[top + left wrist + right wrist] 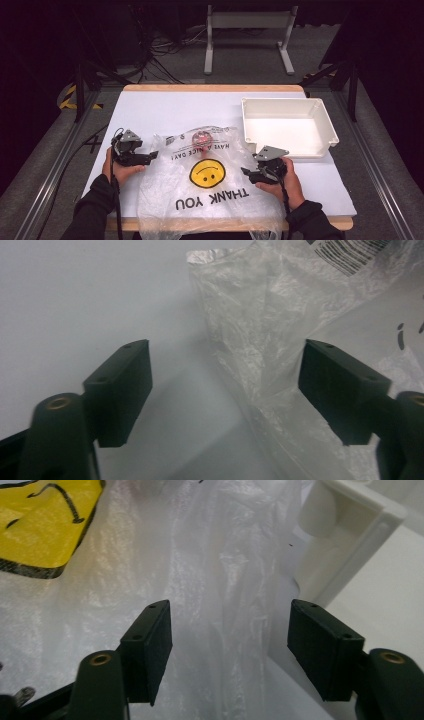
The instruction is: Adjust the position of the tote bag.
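Observation:
A clear plastic bag (210, 185) with a yellow smiley face and "THANK YOU" print lies flat on the white table, its mouth toward the far side. A small red object (202, 137) sits inside near the mouth. My left gripper (152, 156) rests at the bag's left edge, open, with a fold of the bag (250, 340) between its jaws. My right gripper (246, 172) sits at the bag's right edge, open, straddling the bag's film (220, 580). Neither pair of jaws is pressed on the plastic.
A white plastic bin (287, 126) stands at the back right of the table, close to my right gripper; its corner (345, 535) shows in the right gripper view. The bag's bottom hangs over the table's near edge (345, 223). Bare table surface (150, 110) lies beyond the bag.

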Available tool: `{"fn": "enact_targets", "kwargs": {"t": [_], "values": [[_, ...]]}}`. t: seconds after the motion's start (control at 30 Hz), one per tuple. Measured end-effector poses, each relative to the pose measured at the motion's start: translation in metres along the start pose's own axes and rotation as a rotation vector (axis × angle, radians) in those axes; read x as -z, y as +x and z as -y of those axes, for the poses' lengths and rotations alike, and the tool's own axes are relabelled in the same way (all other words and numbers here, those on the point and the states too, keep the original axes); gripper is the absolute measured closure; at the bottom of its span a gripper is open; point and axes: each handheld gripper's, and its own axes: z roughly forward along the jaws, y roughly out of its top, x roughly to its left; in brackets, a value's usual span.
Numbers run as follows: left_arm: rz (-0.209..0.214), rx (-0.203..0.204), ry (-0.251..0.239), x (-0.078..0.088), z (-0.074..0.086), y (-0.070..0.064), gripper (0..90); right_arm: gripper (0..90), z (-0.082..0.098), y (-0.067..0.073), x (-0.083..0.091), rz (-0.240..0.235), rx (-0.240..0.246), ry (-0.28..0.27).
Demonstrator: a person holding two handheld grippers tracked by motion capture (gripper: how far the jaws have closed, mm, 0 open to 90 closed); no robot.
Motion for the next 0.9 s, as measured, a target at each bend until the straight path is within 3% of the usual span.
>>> {"fn": "enact_targets", "kwargs": {"t": [0.1, 0.2, 0.23, 0.3, 0.33, 0.37, 0.4, 0.47, 0.53, 0.63, 0.77, 0.8, 0.83, 0.87, 0.9], "values": [[0.003, -0.012, 0.02, -0.003, 0.0, -0.001, 29.0, 35.0, -0.001, -0.002, 0.0, -0.014, -0.011, -0.009], [-0.008, -0.045, 0.028, -0.004, -0.001, -0.002, 44.1, 36.4, 0.0, -0.001, -0.001, -0.024, -0.017, 0.008], [-0.001, -0.05, 0.028, -0.003, -0.001, -0.002, 44.1, 39.9, 0.001, -0.001, -0.002, -0.035, -0.016, 0.014], [0.007, -0.057, 0.026, 0.0, 0.0, 0.0, 63.6, 56.3, 0.002, 0.002, -0.003, -0.061, -0.006, 0.021], [0.007, -0.057, 0.026, 0.0, 0.0, 0.0, 71.1, 56.3, 0.002, 0.002, -0.003, -0.061, -0.006, 0.021], [0.01, -0.061, 0.02, 0.0, 0.001, 0.001, 71.1, 61.4, 0.002, 0.003, -0.003, -0.067, 0.0, 0.023], [0.013, -0.062, 0.021, 0.0, 0.001, 0.002, 80.5, 68.8, 0.002, 0.005, -0.003, -0.071, 0.013, 0.02], [0.023, -0.062, 0.017, 0.001, 0.002, 0.005, 89.9, 77.4, 0.001, 0.006, -0.002, -0.074, 0.021, 0.014], [0.022, -0.059, 0.013, 0.003, 0.003, 0.008, 90.0, 81.2, 0.0, 0.007, -0.002, -0.078, 0.029, 0.009], [-0.018, -0.046, 0.009, 0.008, 0.003, 0.013, 90.0, 83.8, -0.001, 0.009, -0.004, -0.083, 0.035, 0.002], [-0.046, 0.005, -0.03, 0.017, 0.007, 0.026, 90.0, 86.4, -0.007, 0.014, -0.008, -0.093, 0.048, -0.004], [-0.033, 0.023, -0.042, 0.019, 0.009, 0.029, 90.0, 86.7, -0.008, 0.016, -0.009, -0.099, 0.054, -0.006], [0.007, 0.027, -0.063, 0.02, 0.01, 0.032, 90.0, 86.6, -0.009, 0.017, -0.01, -0.104, 0.057, -0.007], [0.042, 0.02, -0.075, 0.021, 0.011, 0.031, 90.0, 86.4, -0.01, 0.018, -0.01, -0.103, 0.06, -0.007], [0.043, 0.007, -0.09, 0.022, 0.01, 0.029, 90.0, 86.4, -0.01, 0.019, -0.01, -0.102, 0.065, -0.005]]}}
